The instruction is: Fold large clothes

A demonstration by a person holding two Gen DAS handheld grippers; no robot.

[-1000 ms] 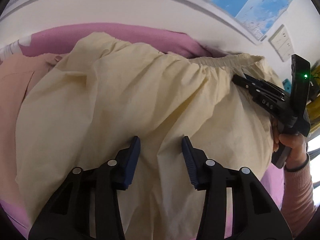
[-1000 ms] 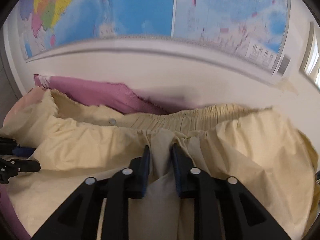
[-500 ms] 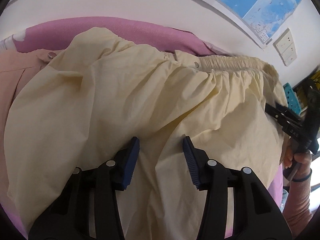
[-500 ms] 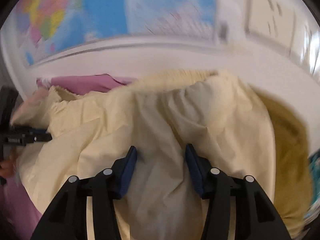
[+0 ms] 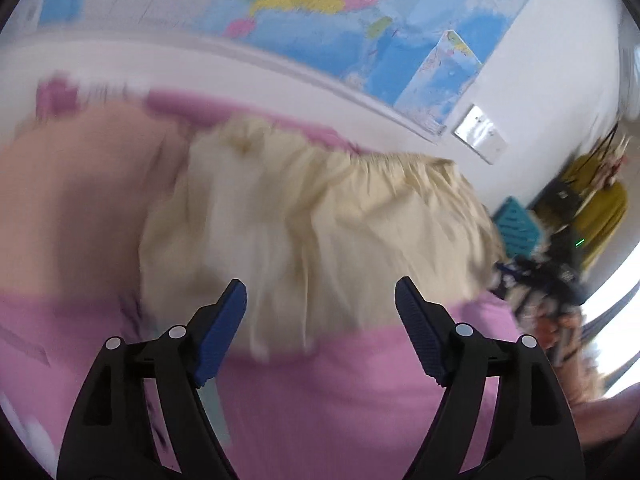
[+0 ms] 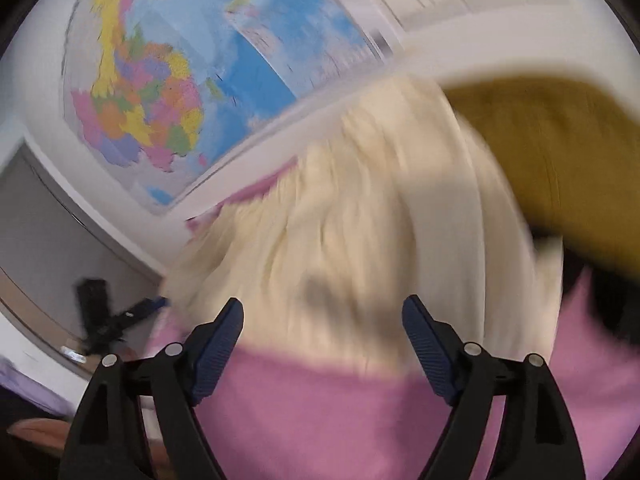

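Observation:
A pale yellow garment [image 5: 320,216] with a gathered elastic edge lies bunched on a pink sheet [image 5: 340,400]. The same pale yellow garment [image 6: 360,240] fills the middle of the right wrist view. My left gripper [image 5: 320,328] is drawn back from it, jaws opening wide, nothing between them. My right gripper [image 6: 322,338] hovers over the garment's near edge, jaws also opening, with no cloth pinched. The right gripper [image 5: 536,276] shows blurred at the right of the left wrist view; the left gripper [image 6: 120,316] shows at the left of the right wrist view.
A peach garment [image 5: 80,208] lies left of the yellow one. A mustard-coloured cloth [image 6: 560,160] lies to its right. A world map [image 5: 340,8] hangs on the white wall behind. A teal crate [image 5: 516,224] and a yellow bag [image 5: 600,200] stand at the far right.
Both grippers let go of the yellow garment, opened wide and pulled back from it. The garment now lies as a smaller bundle, with pink sheet showing in front. Both views are motion-blurred.

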